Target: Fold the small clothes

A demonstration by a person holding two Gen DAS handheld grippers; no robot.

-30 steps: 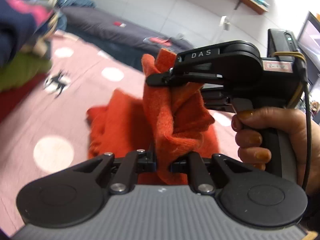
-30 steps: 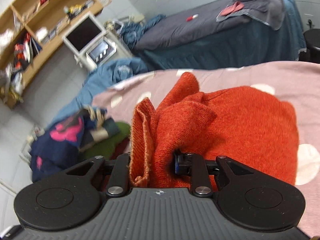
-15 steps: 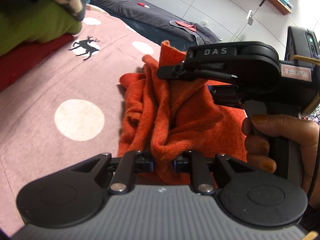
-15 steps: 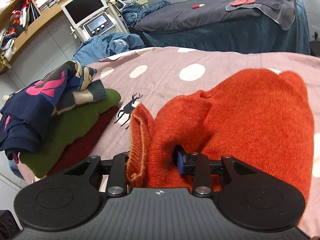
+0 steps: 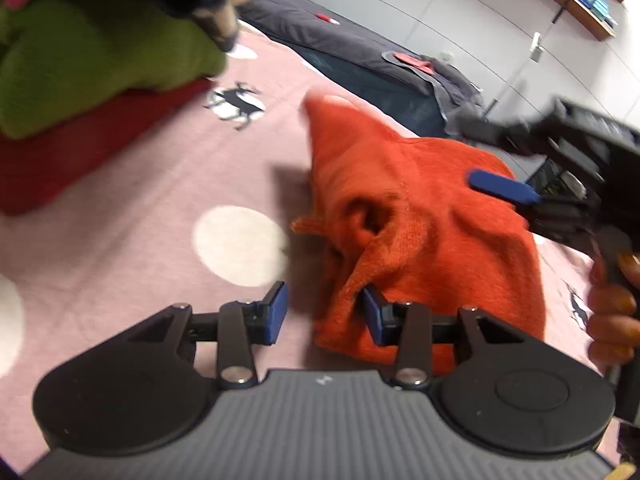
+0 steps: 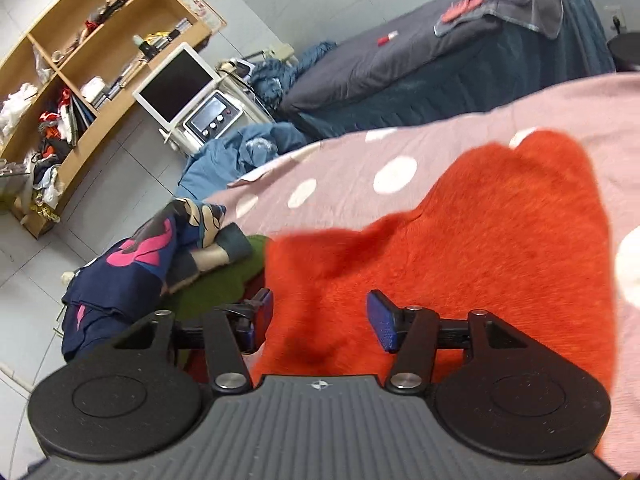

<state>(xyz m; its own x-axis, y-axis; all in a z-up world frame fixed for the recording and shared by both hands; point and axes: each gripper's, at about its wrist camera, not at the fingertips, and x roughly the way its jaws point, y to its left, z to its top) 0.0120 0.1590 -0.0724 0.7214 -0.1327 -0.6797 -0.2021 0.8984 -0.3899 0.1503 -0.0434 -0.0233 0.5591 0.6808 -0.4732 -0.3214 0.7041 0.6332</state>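
So the orange knit garment (image 5: 432,216) is lying in a rumpled heap on the pink polka-dot bedspread (image 5: 160,200), filling the middle and right of the left wrist view. In the right wrist view it covers the centre and right (image 6: 480,240), a bit blurred.

The left gripper (image 5: 324,314) has just been opening its jaws. Now there's a clear gap: the left blue pad sits over bare bedspread, and the right one is tucked against a fold at the near edge of the knit. They're not pinching it.

The right gripper (image 6: 318,320) has been opening too and its jaws are spread wide, with the orange fabric below and between them, not clamped. You can also see it at the right edge of the left wrist view (image 5: 520,160), a hand (image 5: 612,316) wrapped round its handle, one blue pad over the top of the knit. Can't tell if that pad actually touches.

Upper left of the left wrist view: a pile of folded clothes (image 5: 92,60), green on top of dark red, something navy above that. Another bed with a dark grey cover (image 6: 400,60) runs along the back.
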